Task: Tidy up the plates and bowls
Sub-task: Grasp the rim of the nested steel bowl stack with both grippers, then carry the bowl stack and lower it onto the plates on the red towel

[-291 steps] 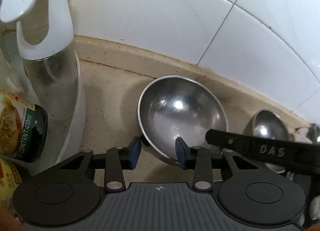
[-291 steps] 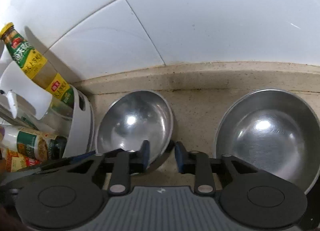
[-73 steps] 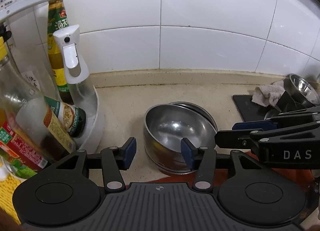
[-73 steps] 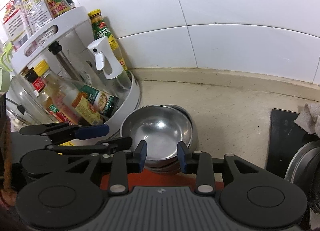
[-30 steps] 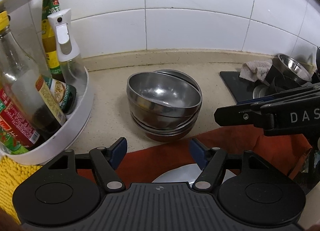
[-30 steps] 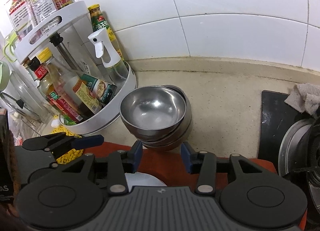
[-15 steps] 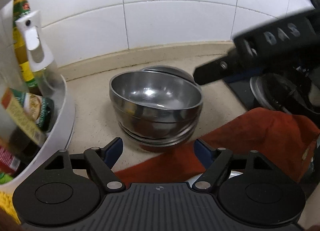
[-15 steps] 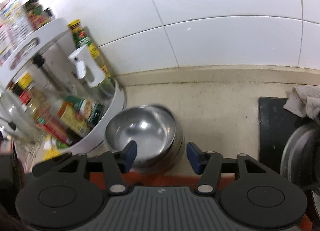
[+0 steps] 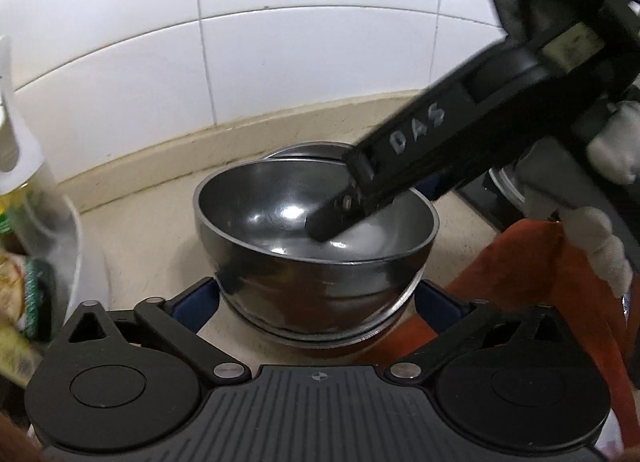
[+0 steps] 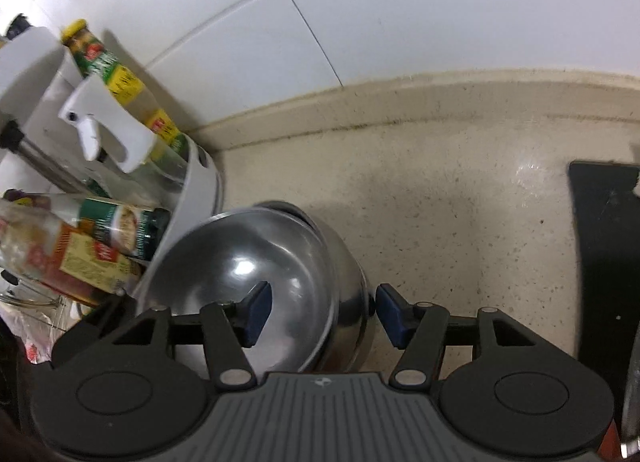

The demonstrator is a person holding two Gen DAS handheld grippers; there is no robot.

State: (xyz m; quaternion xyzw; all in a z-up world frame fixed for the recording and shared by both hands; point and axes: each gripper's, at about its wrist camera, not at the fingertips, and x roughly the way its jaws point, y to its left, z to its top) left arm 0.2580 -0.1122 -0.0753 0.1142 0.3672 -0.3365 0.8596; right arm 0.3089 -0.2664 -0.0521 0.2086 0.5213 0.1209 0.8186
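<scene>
Risks first, left to right.

- Rack (image 10: 200,190) with its bottles stood just beside the bowl stack (image 9: 312,302). Any sideways shove from a squeeze would have pushed steel into the rack.
- Stack was nested off-centre: top bowl (image 10: 240,274) sat skewed and a lower rim poked out behind it. Polished round walls, so I judged a slip likely. Pads could ride up the curve and pop off, or the top bowl could rock loose while the lower ones stayed put.
- Left claw (image 9: 316,302) had just been opening and its jaws stood wide apart. No spare width if the stack shifted.
- Right claw (image 10: 324,314) reached across above the left one. If both closed at once, I expected the fingers to knock together or fight over the stack.
- Red cloth (image 9: 520,282) lay near the stack's right front. A dragged base could snag on it.

Positions:

- Stack sat on the counter (image 10: 440,202), near the back wall.
- Left claw: the stack's lower half sat between the pads, one on each flank and close. I couldn't tell if they touched. Nothing was clamped.
- Right claw: jaws had just been opening and stood partly apart, astride the stack's right wall. One pad was down inside the top bowl, clear of the steel. The other was outside, right by a lower bowl. No grip yet.
</scene>
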